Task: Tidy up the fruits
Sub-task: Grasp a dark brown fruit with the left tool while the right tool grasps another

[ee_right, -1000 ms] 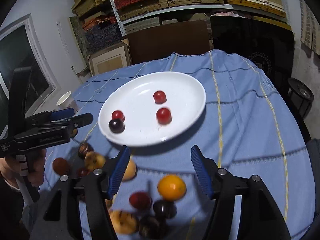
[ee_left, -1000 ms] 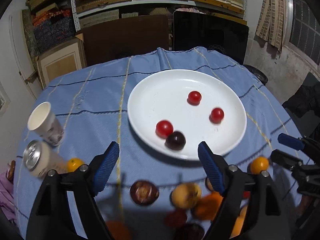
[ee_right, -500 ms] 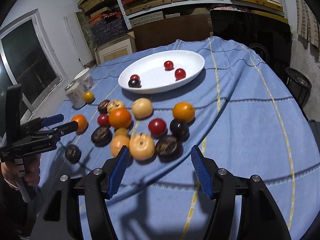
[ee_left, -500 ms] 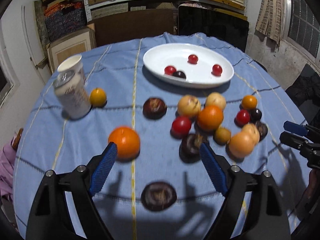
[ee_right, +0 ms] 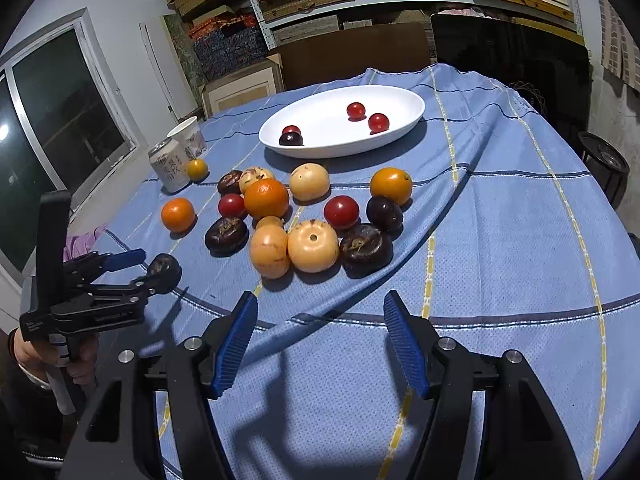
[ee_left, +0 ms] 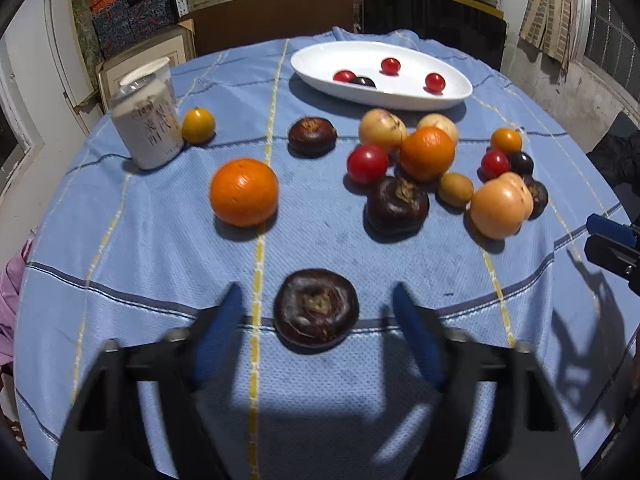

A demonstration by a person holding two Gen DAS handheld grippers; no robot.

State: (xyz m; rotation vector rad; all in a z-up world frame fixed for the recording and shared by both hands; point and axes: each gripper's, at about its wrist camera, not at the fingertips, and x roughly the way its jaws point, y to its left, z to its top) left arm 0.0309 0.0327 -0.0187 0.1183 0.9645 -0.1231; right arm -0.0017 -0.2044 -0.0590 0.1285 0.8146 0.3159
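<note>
The left tongs (ee_left: 318, 312) hang low over the near edge of the counter (ee_left: 120, 240), jaws astride a dark brown water chestnut (ee_left: 316, 308) that lies alone on the blue cloth. The jaws have just been closing, yet a gap shows on either side of the chestnut and neither pad touches it. The right tongs (ee_right: 320, 328) stand spread over bare cloth, gripping nothing. Beyond them sits the loose pile: a big orange (ee_right: 266, 198), a red tomato (ee_right: 341, 212), pale persimmons (ee_right: 313, 245) and more dark chestnuts. Another orange (ee_left: 243, 192) lies apart to the left. Farther back, the white plate (ee_left: 400, 96) holds three cherry tomatoes (ee_left: 390, 66) and one dark fruit. A drink can (ee_left: 146, 128) stands upright at the far left, with a small yellow-orange fruit just beside it.
</note>
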